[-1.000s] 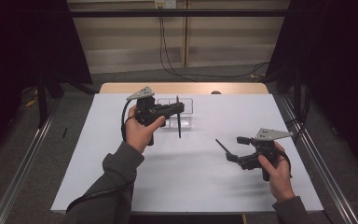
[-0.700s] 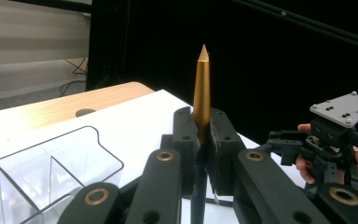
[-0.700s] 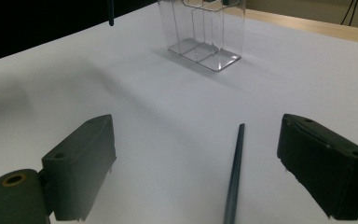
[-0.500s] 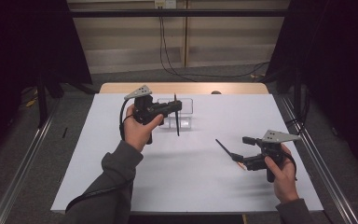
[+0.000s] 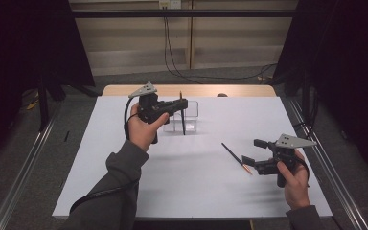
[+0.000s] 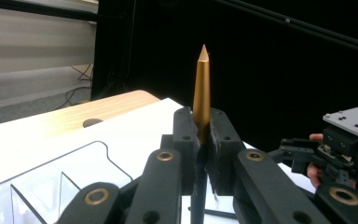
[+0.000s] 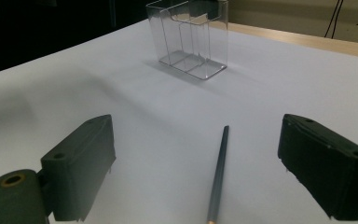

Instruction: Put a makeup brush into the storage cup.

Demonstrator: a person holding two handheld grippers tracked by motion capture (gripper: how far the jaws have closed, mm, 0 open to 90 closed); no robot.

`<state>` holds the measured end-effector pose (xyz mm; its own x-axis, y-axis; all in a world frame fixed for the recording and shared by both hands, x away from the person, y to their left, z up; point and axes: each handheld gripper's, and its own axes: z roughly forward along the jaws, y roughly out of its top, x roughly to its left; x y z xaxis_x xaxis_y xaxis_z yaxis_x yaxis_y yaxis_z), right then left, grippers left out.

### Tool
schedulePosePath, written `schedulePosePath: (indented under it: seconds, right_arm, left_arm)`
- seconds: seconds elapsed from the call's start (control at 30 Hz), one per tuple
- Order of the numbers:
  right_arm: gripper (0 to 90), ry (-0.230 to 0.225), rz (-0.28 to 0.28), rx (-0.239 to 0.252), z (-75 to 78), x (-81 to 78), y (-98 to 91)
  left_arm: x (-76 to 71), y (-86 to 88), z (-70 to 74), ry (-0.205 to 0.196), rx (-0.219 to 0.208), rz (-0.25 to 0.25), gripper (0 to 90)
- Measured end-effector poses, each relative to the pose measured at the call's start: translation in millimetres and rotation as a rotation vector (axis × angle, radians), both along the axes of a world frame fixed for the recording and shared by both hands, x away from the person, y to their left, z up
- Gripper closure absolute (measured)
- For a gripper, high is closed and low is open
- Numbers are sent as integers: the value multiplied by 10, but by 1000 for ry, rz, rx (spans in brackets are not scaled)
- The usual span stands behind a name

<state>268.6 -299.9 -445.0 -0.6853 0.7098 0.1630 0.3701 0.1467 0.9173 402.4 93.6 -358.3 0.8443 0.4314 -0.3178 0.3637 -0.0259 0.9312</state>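
Your left hand-held gripper (image 5: 183, 103) clamps a gold-tipped pen (image 6: 201, 88) upright, just in front of the clear holder (image 5: 191, 111) near the worktop's (image 5: 100, 158) far edge. Your right hand-held gripper (image 7: 196, 163) is spread wide around a dark pencil (image 7: 218, 172) lying flat on the white surface.

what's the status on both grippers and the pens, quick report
Left hand-held gripper shut on gold-tipped pen, upright by the clear holder. Right hand-held gripper open, jaws either side of grey pen lying flat. Nothing between.
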Motion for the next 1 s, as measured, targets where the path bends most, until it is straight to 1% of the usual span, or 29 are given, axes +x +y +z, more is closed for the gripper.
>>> schedulePosePath:
  seconds: [0.13, 0.33, 0.37, 0.53, 0.6, 0.67, 0.73, 0.77, 0.83, 0.9, 0.93, 1.0]
  right_arm:
    - [104, -1, -6, 2, 2, -13, -26]
    - [103, -5, -15, 11, 6, -28, -49]
    - [103, -5, -16, 11, 8, -29, -52]
    - [103, -10, -15, 11, 5, -28, -55]
    - [104, -9, -16, 11, 4, -30, -54]
    - [104, -11, -15, 13, 4, -30, -56]
    - [104, -14, -14, 16, 7, -31, -55]
    - [103, -15, -11, 17, 8, -31, -53]
    - [103, -14, -12, 16, 9, -33, -50]
    - [103, -11, -12, 14, 8, -34, -48]
    - [104, -11, -12, 12, 7, -34, -47]
    - [104, -12, -9, 13, 7, -33, -47]
  left_arm:
    - [34, -8, 15, -6, 3, 7, 835]
    - [79, -16, 26, -6, -11, 20, 835]
    - [90, -11, 31, -8, -2, 19, 835]
    - [123, -18, 48, -13, -4, 32, 835]
    - [156, -14, 71, -22, -1, 33, 835]
    - [180, -20, 78, -21, -16, 43, 835]
    - [210, -16, 79, -18, -21, 53, 835]
    - [226, -9, 79, -25, -17, 55, 835]
    - [248, -10, 80, -21, -28, 65, 835]
    - [269, -13, 84, -28, -23, 73, 835]
    - [277, -26, 86, -24, -31, 77, 835]
    - [301, -34, 86, -32, -27, 80, 835]
